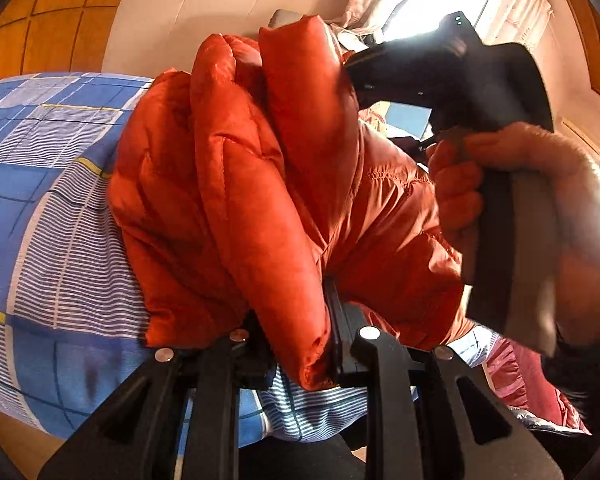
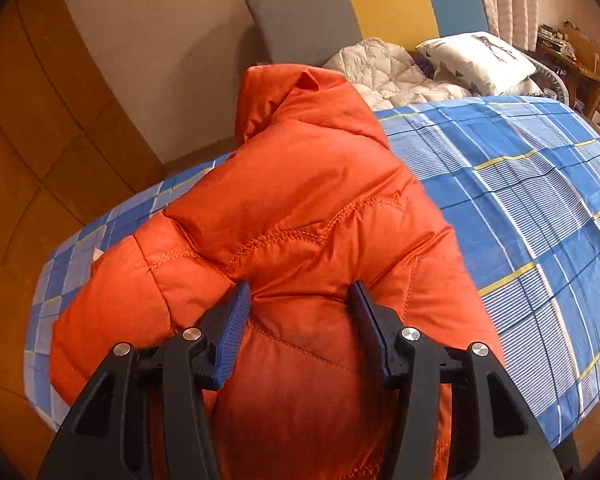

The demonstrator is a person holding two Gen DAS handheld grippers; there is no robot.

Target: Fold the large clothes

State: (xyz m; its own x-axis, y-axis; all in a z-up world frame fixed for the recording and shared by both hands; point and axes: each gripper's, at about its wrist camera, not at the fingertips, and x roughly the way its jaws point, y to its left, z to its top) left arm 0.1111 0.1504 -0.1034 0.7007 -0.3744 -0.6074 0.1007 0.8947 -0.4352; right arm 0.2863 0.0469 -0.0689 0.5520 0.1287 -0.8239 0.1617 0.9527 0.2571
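Orange puffer jacket point(image 2: 300, 216) fills the centre of both frames, bunched on the blue checked bed point(image 2: 520, 208). At the bottom centre of the left wrist view, we see our left tool point(image 1: 300, 344) clenched on a thick fold of it. In the right wrist view, at the lower centre, our right tool point(image 2: 300, 328) grips a padded ridge, blue pads point(image 2: 232, 344) pressing into the fabric. Our right hand point(image 1: 460, 184) appears mid-right in the left view.

One orange puffer jacket point(image 2: 300, 208), one bed point(image 2: 520, 184), one white pillow point(image 2: 476, 60), one pale quilted garment point(image 2: 384, 68), two hand-held grippers point(image 2: 300, 320) point(image 1: 300, 344).
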